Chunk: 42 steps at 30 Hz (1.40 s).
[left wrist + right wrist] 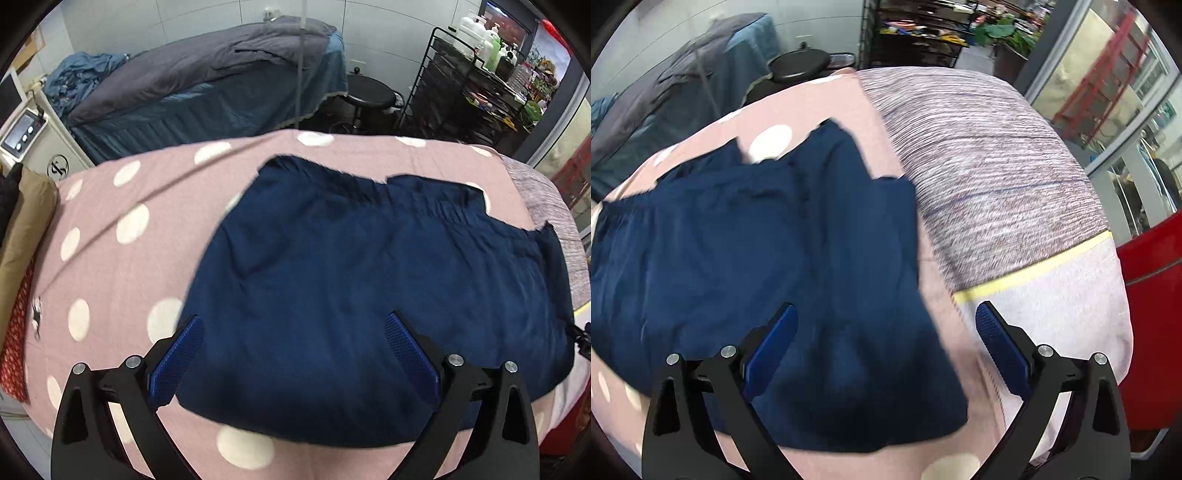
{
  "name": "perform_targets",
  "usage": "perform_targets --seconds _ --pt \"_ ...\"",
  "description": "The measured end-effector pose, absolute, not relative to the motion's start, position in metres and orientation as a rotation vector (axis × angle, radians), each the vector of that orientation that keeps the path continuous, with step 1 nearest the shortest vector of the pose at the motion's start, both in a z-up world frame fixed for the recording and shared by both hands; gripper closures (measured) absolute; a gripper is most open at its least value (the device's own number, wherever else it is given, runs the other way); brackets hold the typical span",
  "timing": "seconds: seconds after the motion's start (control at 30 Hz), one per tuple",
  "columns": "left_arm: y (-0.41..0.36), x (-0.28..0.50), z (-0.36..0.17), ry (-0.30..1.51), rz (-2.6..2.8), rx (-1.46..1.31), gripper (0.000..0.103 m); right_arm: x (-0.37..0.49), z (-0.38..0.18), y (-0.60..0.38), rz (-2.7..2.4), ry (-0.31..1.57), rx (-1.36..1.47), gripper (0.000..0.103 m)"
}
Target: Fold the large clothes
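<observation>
A navy blue garment [369, 288] lies folded on a pink sheet with white dots [122, 266]. Its gathered waistband is at the far edge. My left gripper [293, 325] is open and empty, hovering above the garment's near left part. In the right wrist view the same garment [757, 266] fills the left half. My right gripper [886, 314] is open and empty above the garment's right edge, its right finger over the pink sheet [945, 306]. A small part of the right gripper shows at the right edge of the left wrist view.
A grey striped cloth [990, 166] with a yellow stripe lies right of the garment. A tan cushion [26, 236] sits at the left edge. Behind are a blue-covered bed [207, 92], a black stool [365, 96], a black shelf rack [465, 92] and a red object [1152, 314].
</observation>
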<state>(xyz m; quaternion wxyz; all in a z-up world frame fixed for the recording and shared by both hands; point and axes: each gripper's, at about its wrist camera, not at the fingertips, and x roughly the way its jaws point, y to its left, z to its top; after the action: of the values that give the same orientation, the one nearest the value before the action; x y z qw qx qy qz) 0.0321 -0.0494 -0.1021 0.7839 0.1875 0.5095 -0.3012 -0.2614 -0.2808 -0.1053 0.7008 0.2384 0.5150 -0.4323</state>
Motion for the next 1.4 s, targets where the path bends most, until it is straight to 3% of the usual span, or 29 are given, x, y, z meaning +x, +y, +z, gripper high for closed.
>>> perform_targets --seconds 0.3,0.57,0.87,1.4 --pt "-0.037 -0.024 -0.124 1.214 -0.651 0.456 0.007 -0.253 -0.114 -0.223 -0.823 1.246 0.531 0.008" --pt "-0.04 -0.064 -0.106 1.224 -0.667 0.48 0.007 -0.226 -0.094 -0.182 -0.615 1.303 0.541 0.008" --pt "-0.049 -0.078 -0.076 1.211 -0.61 0.543 0.007 -0.208 -0.06 -0.163 -0.631 1.299 0.421 0.008" --pt "-0.048 -0.088 -0.087 1.233 -0.585 0.593 0.007 -0.213 -0.061 -0.159 -0.694 1.303 0.406 0.008"
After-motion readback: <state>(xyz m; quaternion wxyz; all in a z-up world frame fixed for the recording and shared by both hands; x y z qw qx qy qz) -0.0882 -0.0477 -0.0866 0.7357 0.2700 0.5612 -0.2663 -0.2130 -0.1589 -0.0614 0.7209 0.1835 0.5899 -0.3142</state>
